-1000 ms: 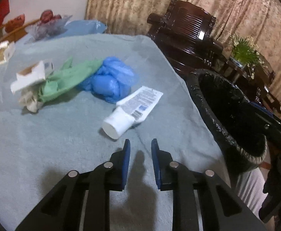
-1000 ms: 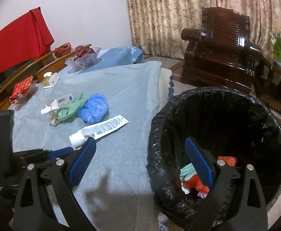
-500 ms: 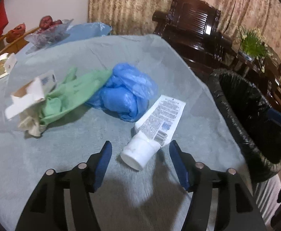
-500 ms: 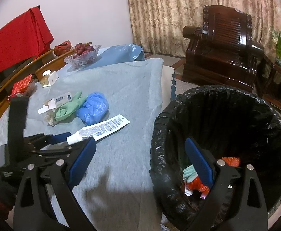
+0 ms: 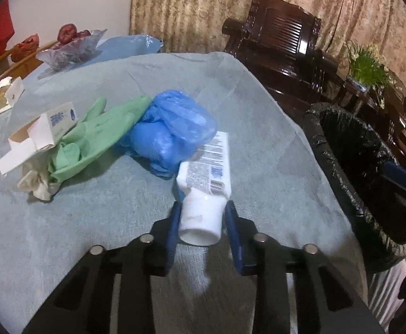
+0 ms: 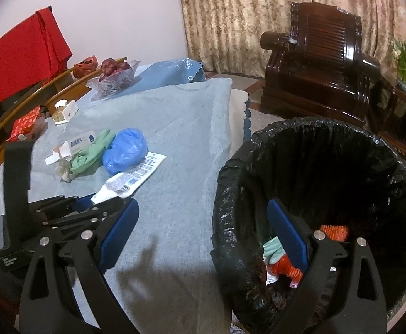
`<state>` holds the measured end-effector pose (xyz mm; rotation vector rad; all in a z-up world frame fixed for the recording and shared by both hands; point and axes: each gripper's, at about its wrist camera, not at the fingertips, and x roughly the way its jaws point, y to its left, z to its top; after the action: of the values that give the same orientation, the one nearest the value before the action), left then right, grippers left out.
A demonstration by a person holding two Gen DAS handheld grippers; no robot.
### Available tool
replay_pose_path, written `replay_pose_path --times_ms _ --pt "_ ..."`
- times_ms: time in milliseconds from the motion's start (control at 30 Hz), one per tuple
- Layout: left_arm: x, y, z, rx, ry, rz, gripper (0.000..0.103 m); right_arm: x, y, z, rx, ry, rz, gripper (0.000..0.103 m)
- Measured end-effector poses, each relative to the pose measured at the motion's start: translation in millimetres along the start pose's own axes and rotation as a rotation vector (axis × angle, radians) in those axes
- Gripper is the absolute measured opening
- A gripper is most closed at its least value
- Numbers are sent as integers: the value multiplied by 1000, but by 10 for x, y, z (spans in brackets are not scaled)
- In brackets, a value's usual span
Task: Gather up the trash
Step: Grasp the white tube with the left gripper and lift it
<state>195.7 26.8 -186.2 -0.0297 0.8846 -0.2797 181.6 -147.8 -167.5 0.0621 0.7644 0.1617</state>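
- Two blue pads of the left gripper (image 5: 202, 217) are seen in the left wrist view closed against the cap end of a white tube (image 5: 205, 183) — the tube is grasped, its barcoded body slanting away over the grey-blue tablecloth (image 5: 91, 222).
- Just beyond the tube a crumpled blue plastic bag (image 5: 172, 128) is found, touching a green glove (image 5: 97, 136); an opened white carton (image 5: 38, 133) lies against the glove, with a wad of pale tissue (image 5: 37, 183) beside it.
- A black-lined trash bin (image 5: 350, 150) is shown off the table's right edge.
- In the right wrist view the right gripper (image 6: 203, 231) is held wide apart and grips nothing — one pad over the cloth, the other over the trash bin (image 6: 328, 167).
- Orange and mint scraps (image 6: 283, 258) are visible at the bin's bottom.
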Motion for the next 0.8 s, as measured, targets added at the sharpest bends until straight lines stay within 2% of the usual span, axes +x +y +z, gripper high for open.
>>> replay_pose_path --times_ms 233,533,800 --pt "-318 -5 -47 -39 -57 7 30 -3 37 19 -12 -10 4 91" --pt "-696 -32 -109 -54 -92 -24 30 -54 153 66 -36 -27 15 91" --pt "-1056 22 -86 -79 -166 -43 30 -116 292 133 -66 -47 24 91"
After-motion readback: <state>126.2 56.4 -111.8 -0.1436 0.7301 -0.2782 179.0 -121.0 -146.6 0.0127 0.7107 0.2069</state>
